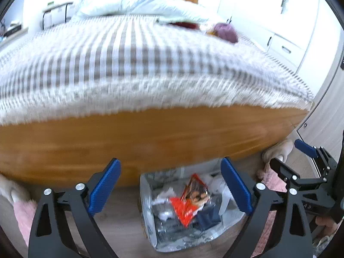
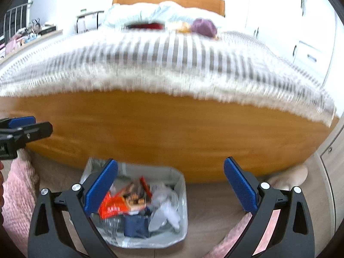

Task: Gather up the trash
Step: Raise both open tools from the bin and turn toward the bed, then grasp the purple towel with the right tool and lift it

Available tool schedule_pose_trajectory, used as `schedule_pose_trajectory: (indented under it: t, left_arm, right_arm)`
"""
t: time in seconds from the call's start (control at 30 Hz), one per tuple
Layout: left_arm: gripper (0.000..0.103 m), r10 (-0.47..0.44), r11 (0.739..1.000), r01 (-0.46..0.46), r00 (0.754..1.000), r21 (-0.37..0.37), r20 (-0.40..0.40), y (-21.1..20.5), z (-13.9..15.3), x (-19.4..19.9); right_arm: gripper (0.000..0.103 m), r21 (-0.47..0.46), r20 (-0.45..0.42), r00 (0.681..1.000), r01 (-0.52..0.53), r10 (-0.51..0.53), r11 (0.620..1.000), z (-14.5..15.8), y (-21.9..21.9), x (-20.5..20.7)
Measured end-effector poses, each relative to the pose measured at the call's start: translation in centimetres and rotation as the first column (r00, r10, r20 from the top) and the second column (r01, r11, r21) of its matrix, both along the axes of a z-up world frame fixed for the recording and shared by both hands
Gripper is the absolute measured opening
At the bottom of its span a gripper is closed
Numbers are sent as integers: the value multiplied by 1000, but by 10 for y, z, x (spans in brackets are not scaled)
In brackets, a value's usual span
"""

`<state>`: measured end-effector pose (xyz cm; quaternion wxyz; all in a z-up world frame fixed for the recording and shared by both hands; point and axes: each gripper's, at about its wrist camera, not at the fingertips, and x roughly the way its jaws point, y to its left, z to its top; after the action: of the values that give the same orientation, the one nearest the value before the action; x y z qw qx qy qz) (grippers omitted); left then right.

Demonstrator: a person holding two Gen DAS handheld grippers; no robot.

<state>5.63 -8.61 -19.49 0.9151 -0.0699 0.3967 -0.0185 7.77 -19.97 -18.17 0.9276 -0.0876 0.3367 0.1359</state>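
A small bin with a clear liner stands on the floor at the foot of the bed. It holds an orange snack wrapper, crumpled white paper and a dark blue item. My left gripper is open and empty, above the bin. My right gripper is open and empty, above and a little right of the bin; it also shows at the right edge of the left wrist view. On the bed lie a purple item, a red item and a yellow one.
The bed has a striped cover, an orange wooden footboard and a white duvet. White wardrobes stand to the right. A pink rug lies on the wooden floor. A cluttered shelf is at far left.
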Motion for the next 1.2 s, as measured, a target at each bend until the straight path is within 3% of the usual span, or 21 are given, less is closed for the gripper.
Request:
schedule_pose_trajectory:
  t: [0.33, 0.73, 0.97, 1.2]
  left_arm:
    - [95, -7, 1000, 7, 988, 0, 157, 1, 62, 10]
    - [95, -7, 1000, 9, 958, -3, 286, -5, 117, 56]
    - [95, -26, 999, 18, 947, 29, 319, -11, 140, 88]
    - [95, -39, 999, 24, 942, 49, 333, -9, 154, 122]
  right_arm:
    - [95, 29, 167, 986, -2, -3, 1000, 57, -3, 13]
    - [95, 85, 315, 947, 40, -65, 996, 112, -6, 58]
    - [95, 106, 385, 919, 52, -89, 993, 137, -4, 92]
    - [95, 114, 396, 912, 67, -107, 991, 154, -2, 142]
